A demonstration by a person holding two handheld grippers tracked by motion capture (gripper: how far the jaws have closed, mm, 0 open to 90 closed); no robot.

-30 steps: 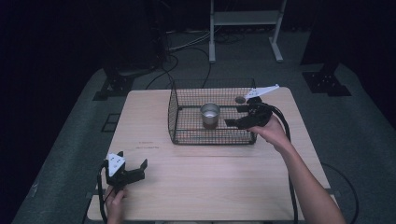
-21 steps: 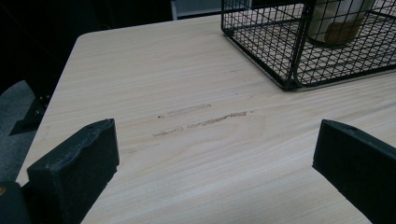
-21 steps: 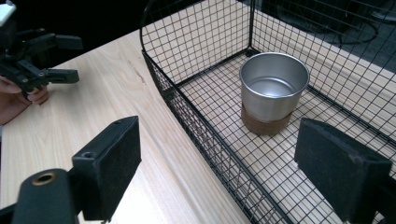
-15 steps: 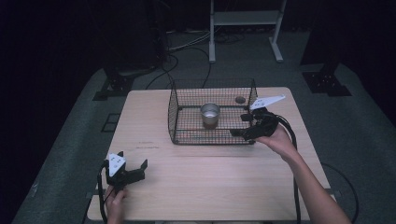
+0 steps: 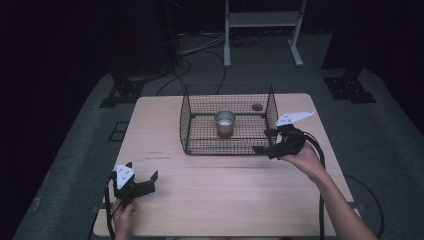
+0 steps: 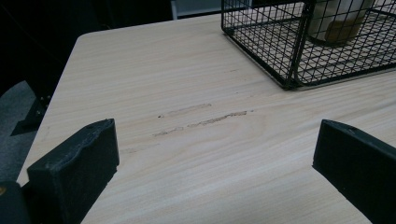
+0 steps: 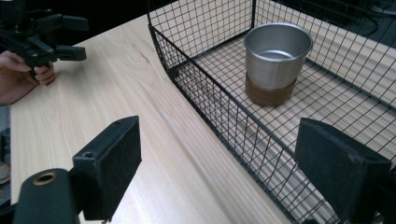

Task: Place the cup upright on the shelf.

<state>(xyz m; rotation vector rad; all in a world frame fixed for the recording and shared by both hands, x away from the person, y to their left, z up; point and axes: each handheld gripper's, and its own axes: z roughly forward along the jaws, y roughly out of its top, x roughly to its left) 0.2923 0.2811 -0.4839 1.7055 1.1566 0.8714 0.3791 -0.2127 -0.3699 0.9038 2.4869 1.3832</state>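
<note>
right gripper view: we see our right gripper point(image 7: 219, 168) with jaws apart and nothing held, straddling the near wall of the wire basket point(image 7: 205, 88). inside the basket stands a metal cup point(image 7: 276, 60), upright. our left gripper point(image 5: 136, 183), also open, rests well apart near the table point(image 5: 225, 200) edge.

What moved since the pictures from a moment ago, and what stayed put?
The right gripper slid from the basket's far right corner toward the person, along the wire basket's right wall to its near right corner. Its jaws hold nothing and straddle the basket's near wall. The metal cup, the basket and the left gripper stayed where they were.
</note>
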